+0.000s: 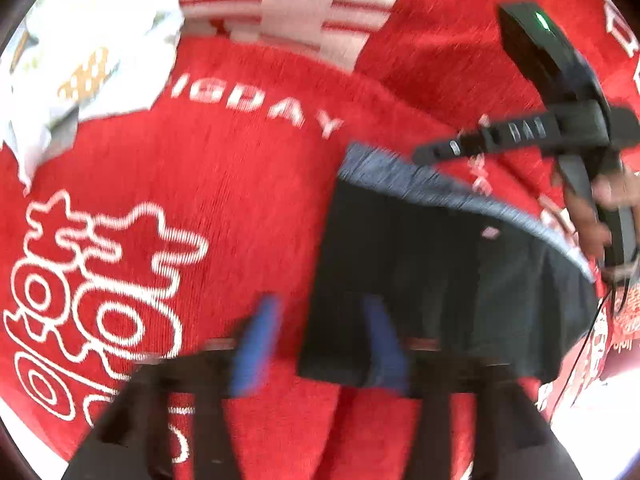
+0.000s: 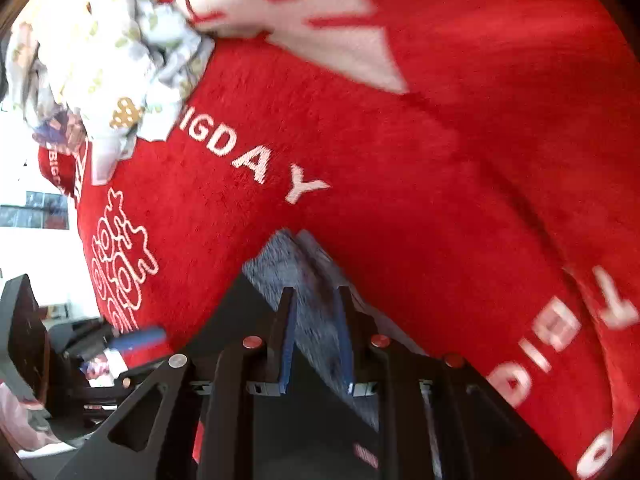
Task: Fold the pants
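The pants (image 1: 440, 272) are dark, folded into a compact rectangle, with a grey-blue waistband (image 1: 420, 184) along the far edge. They lie on a red blanket. My left gripper (image 1: 316, 340) is open; its blue fingers (image 1: 256, 344) straddle the pants' near left corner, one finger on the red blanket, the other over the dark cloth. My right gripper (image 2: 316, 340) is shut on the grey-blue waistband (image 2: 280, 264), with cloth pinched between its blue pads. The right gripper also shows at the right of the left wrist view (image 1: 560, 128).
A red blanket (image 1: 200, 184) with white "BIGDAY" lettering and outline figures covers the surface. A crumpled white patterned cloth (image 1: 80, 60) lies at the far left; it also shows in the right wrist view (image 2: 108, 60). Clutter (image 2: 60, 352) lies beyond the blanket's left edge.
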A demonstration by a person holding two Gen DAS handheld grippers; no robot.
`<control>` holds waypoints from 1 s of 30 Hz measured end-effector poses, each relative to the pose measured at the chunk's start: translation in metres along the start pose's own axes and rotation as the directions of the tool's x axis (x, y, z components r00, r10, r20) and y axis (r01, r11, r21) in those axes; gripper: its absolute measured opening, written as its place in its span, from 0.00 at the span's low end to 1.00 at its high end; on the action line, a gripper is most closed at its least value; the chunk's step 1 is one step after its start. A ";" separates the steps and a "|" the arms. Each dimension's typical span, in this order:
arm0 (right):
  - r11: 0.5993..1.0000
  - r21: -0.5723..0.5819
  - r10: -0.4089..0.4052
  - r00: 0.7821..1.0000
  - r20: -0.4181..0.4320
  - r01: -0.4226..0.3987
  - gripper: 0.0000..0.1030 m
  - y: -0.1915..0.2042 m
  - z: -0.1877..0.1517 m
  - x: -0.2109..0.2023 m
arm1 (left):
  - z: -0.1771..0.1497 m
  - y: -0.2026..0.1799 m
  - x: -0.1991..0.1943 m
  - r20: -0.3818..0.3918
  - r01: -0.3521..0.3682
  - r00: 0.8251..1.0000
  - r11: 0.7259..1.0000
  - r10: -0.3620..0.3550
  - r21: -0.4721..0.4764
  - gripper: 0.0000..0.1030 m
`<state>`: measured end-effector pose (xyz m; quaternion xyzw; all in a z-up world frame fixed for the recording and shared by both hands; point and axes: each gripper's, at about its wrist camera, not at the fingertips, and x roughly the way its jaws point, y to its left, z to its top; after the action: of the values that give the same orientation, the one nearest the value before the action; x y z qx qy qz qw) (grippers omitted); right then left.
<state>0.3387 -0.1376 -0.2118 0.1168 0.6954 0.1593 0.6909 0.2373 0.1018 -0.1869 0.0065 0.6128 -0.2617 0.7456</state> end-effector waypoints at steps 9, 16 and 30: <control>0.984 0.178 -0.020 0.999 0.036 0.014 0.14 -0.038 -0.076 -0.011 | 0.049 -0.076 0.065 -0.017 -0.004 1.000 0.996 0.005 0.084 0.62; 0.921 0.384 -0.136 0.978 0.160 0.065 0.20 -0.098 -0.095 -0.035 | 0.087 -0.080 0.098 -0.001 -0.189 0.982 0.979 0.189 0.073 0.62; 0.600 0.690 0.150 0.904 0.401 -0.406 0.46 -0.161 -0.335 -0.108 | -0.001 -0.192 0.056 -0.142 0.037 0.990 0.975 -0.006 0.218 0.62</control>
<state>0.0152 -0.3473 -0.1756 0.5261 0.5557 -0.0595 0.6410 0.1658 -0.0852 -0.1789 0.1007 0.6310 -0.3350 0.6924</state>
